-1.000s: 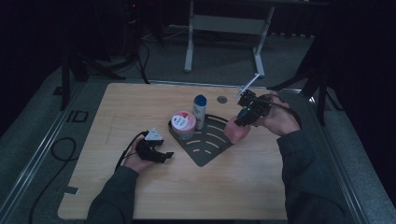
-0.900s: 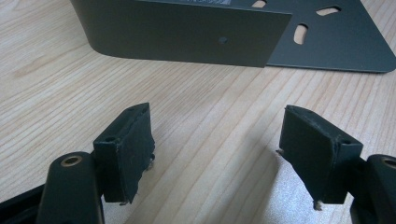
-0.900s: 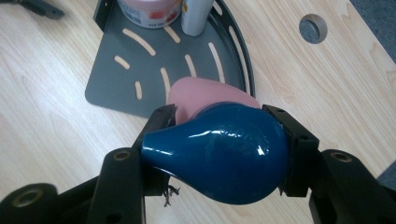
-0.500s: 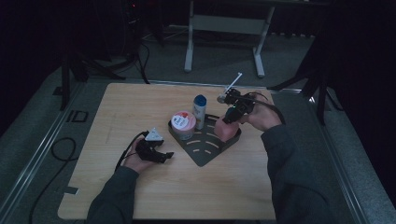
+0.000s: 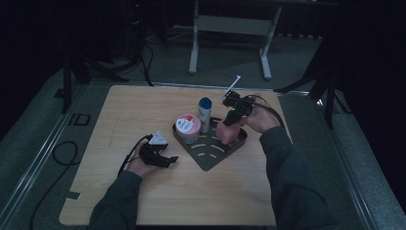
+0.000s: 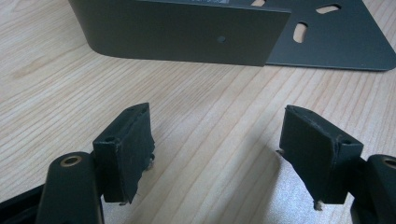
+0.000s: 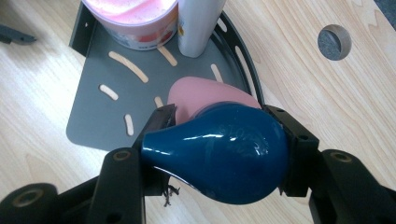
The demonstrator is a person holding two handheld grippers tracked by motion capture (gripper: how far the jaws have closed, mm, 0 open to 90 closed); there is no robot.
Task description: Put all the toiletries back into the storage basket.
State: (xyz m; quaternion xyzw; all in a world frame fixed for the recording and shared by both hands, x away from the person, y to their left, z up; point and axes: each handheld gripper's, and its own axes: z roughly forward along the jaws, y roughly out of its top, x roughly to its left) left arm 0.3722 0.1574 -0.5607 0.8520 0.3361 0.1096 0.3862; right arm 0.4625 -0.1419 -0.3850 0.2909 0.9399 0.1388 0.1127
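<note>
Held item: blue teardrop bottle (image 7: pixel 219 154), pink cap end (image 7: pixel 205 95) fwd; clamped across its belly in your right tool (image 7: pixel 224 144). It hangs low over the right part of the dark corner rack (image 7: pixel 88 121), cap close to the rack floor; contact can't be told.

Right tool state: jaws about half apart, both pressing the bottle. In high view the right tool (image 5: pixel 233 115) sits over the rack's far right side.

Step (judged): placing the bottle into the rack, late in the approach.

Next move (judged): lower till the bottle bears on the rack floor, inside the curved rim, then let go. Keep clear of the white bottle w/ blue cap (image 5: pixel 205 114) just beside. Round body may roll once freed, so settle it before opening.

Left tool: (image 6: pixel 217 154) jaws wide apart, nothing between them; rests on the wooden surface (image 6: pixel 56 79), pointing at the rack's straight wall, near but apart. High view: left tool (image 5: pixel 160 157) left of the rack.

Count: 1 rack; 3 containers, i.e. 1 blue/pink bottle (held), 1 white bottle, 1 pink-lidded tub (image 5: pixel 187 127), both standing at the rack's back; 2 tools; 1 round hole (image 7: pixel 334 42) in the surface.
</note>
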